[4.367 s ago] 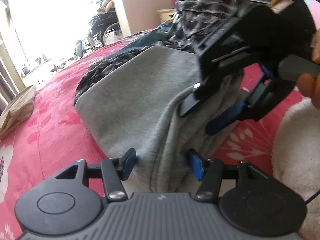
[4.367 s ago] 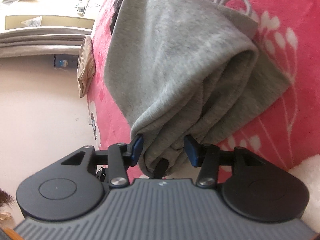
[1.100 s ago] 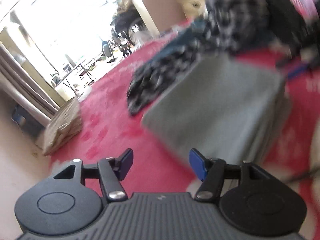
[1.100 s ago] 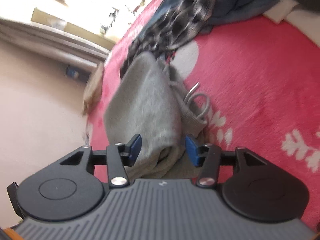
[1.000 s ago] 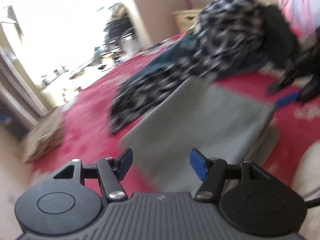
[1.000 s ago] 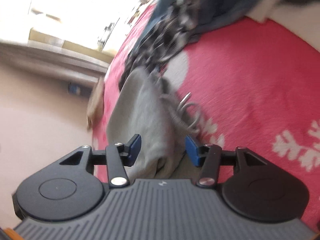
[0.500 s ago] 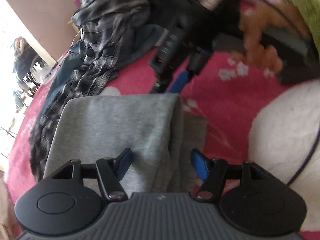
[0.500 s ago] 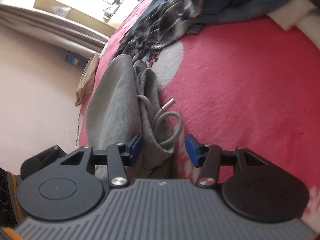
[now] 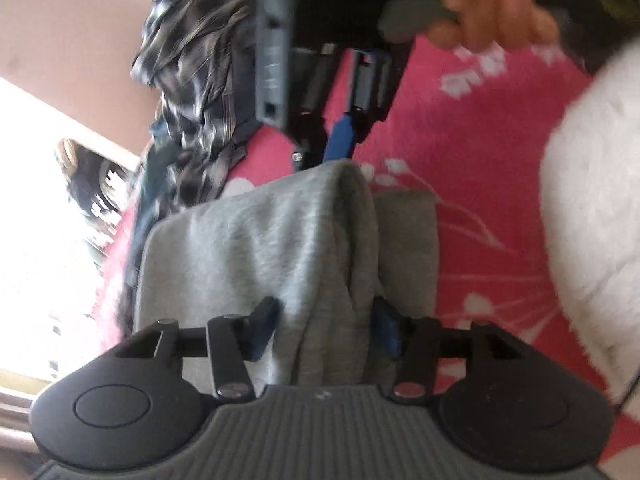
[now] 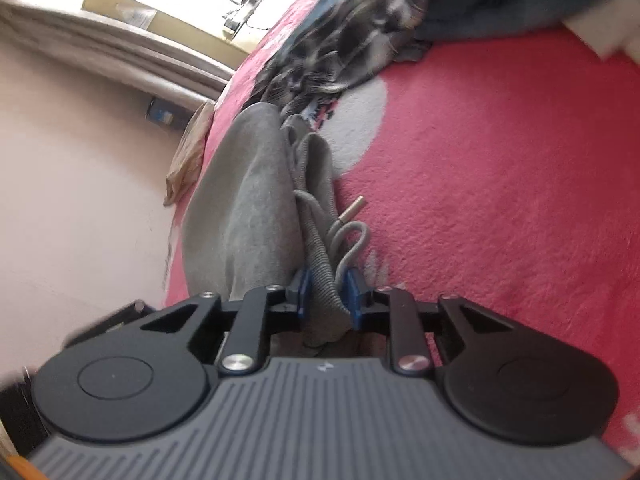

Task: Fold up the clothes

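Observation:
A folded grey garment lies on the pink flowered blanket. My left gripper is open, its blue fingers either side of the garment's near folded edge. At the far corner, the right gripper is held by a hand. In the right wrist view the right gripper is shut on the grey garment at its ribbed waistband edge. A grey drawstring with a metal tip loops out beside the fingers.
A heap of plaid and dark blue clothes lies beyond the garment, also the plaid heap. A white fluffy cloth sits at the right. A brown paper bag lies at the bed's edge by the wall.
The right gripper's fingers have closed on the waistband edge. The left gripper has pushed further onto the garment's near fold, still open. The right gripper and hand now loom closer.

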Available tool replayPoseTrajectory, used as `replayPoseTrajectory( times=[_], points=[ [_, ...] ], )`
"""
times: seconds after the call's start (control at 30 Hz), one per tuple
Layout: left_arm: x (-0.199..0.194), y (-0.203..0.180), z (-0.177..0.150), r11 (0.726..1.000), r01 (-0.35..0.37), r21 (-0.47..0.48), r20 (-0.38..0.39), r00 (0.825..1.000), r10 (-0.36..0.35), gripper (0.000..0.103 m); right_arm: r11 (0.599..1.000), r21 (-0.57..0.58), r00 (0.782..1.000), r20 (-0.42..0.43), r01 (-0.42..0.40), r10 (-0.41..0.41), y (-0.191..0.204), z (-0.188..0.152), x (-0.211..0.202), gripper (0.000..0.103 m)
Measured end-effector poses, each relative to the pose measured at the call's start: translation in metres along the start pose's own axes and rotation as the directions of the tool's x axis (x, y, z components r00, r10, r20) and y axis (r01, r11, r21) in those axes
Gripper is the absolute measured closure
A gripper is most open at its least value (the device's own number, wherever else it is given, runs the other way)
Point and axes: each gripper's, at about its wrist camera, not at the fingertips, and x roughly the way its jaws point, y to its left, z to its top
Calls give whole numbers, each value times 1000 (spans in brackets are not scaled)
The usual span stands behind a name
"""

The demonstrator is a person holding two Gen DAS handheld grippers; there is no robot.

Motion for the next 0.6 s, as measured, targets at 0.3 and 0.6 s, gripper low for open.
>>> replayPoseTrajectory(
  times=[0.3, 0.6],
  points=[
    [3, -25, 3, 989, -103, 104, -14, 994, 105, 53, 998, 16, 998, 6, 55, -55, 1, -1, 0, 53],
    [-14, 3, 4, 985, -120, -127, 21, 992, 123, 81, 998, 56, 1000, 26, -12, 10, 6, -4, 1, 87]
  ],
)
